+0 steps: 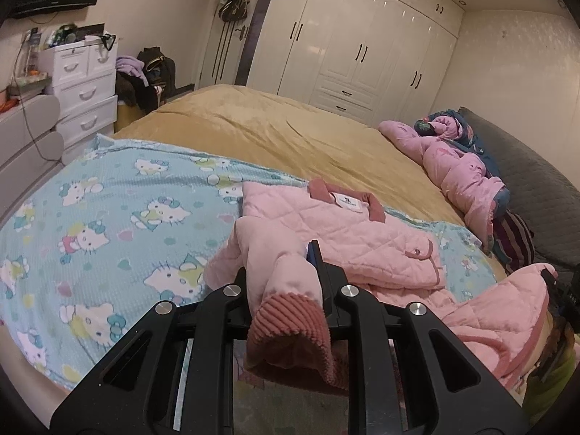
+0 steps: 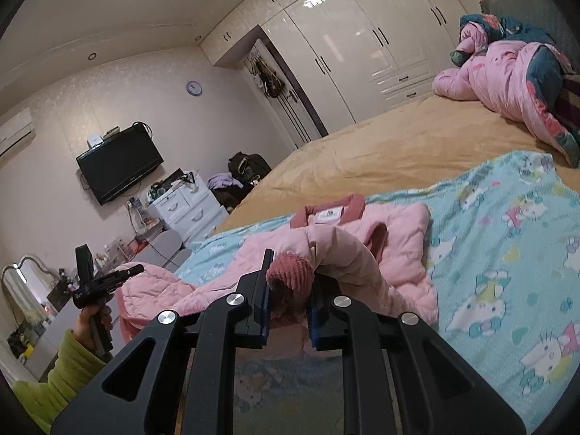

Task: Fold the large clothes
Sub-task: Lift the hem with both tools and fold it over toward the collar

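A pink quilted jacket (image 1: 348, 224) with a dark pink collar lies on a blue Hello Kitty blanket (image 1: 108, 217) on the bed. My left gripper (image 1: 281, 264) is shut on one sleeve, its dark pink ribbed cuff (image 1: 290, 330) hanging toward the camera. My right gripper (image 2: 290, 282) is shut on the other sleeve's ribbed cuff (image 2: 290, 272), lifted above the jacket (image 2: 398, 228). The left gripper also shows in the right wrist view (image 2: 105, 282), held by a hand in a green sleeve. The right gripper shows at the right edge of the left wrist view (image 1: 554, 290).
The blanket lies over a tan bedspread (image 1: 275, 127). A crumpled pink and navy quilt (image 1: 460, 159) lies by the grey headboard (image 1: 536, 170). White drawers (image 1: 83, 90) stand left of the bed. A white wardrobe (image 1: 362, 43) fills the far wall. A wall TV (image 2: 119, 163) hangs opposite.
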A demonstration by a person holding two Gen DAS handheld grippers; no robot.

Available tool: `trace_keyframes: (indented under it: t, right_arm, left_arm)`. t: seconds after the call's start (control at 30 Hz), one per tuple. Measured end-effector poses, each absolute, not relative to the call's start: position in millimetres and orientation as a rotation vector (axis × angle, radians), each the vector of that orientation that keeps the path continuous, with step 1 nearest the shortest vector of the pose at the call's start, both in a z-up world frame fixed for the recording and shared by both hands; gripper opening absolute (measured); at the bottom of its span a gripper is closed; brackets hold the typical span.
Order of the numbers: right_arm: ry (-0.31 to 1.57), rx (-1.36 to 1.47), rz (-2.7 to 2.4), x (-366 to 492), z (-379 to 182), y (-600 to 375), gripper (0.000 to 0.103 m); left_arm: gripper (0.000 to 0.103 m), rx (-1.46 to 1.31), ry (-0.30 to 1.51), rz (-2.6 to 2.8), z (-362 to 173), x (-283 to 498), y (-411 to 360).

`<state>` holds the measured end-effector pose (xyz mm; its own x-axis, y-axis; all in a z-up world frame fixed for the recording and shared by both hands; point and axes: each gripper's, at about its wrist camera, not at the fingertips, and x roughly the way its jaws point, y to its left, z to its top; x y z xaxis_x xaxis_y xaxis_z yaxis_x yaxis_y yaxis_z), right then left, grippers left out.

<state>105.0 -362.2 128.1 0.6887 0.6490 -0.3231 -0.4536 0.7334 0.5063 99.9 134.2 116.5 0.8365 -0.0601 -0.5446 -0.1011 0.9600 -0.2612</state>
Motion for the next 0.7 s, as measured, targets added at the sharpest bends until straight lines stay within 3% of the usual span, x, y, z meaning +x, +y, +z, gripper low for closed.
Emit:
trace_keyframes:
  t: [0.7]
  right_arm:
    - [0.47,0.392,0.536,171.4,153.0,-365.4,0.014]
  left_arm:
    - [0.012,-0.235,0.527,0.026,147.0,157.9,133.5]
